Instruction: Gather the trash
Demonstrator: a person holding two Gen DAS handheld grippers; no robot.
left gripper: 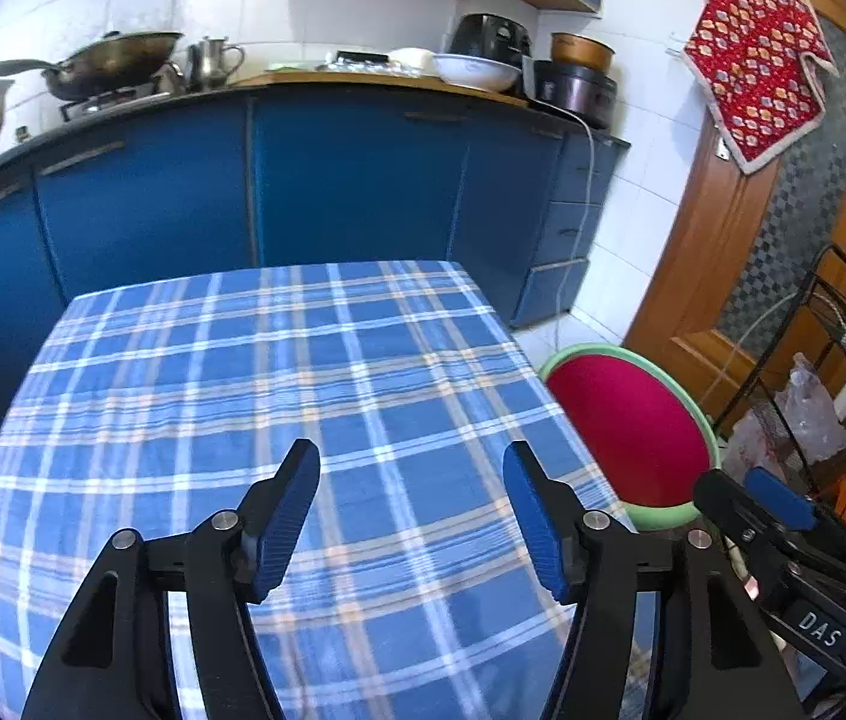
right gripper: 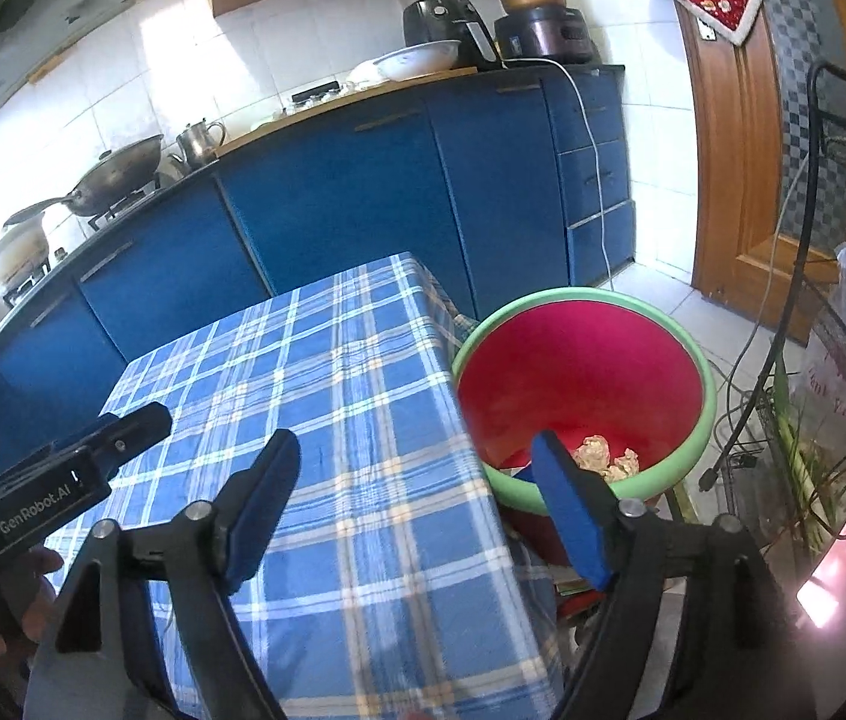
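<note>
Left claw (left gripper: 411,510) black with ribbed blue pads, silver screws, right claw (right gripper: 417,498) alike, white lettering, perhaps "GenRobot.AI"

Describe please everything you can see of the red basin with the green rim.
The basin is round and looks like smooth plastic, red inside with a pale green rim. It sits upright, lower than the tabletop, close beside the edge of the checked tablecloth. Crumpled paper trash lies at its bottom. Its base and support are hidden.
</note>
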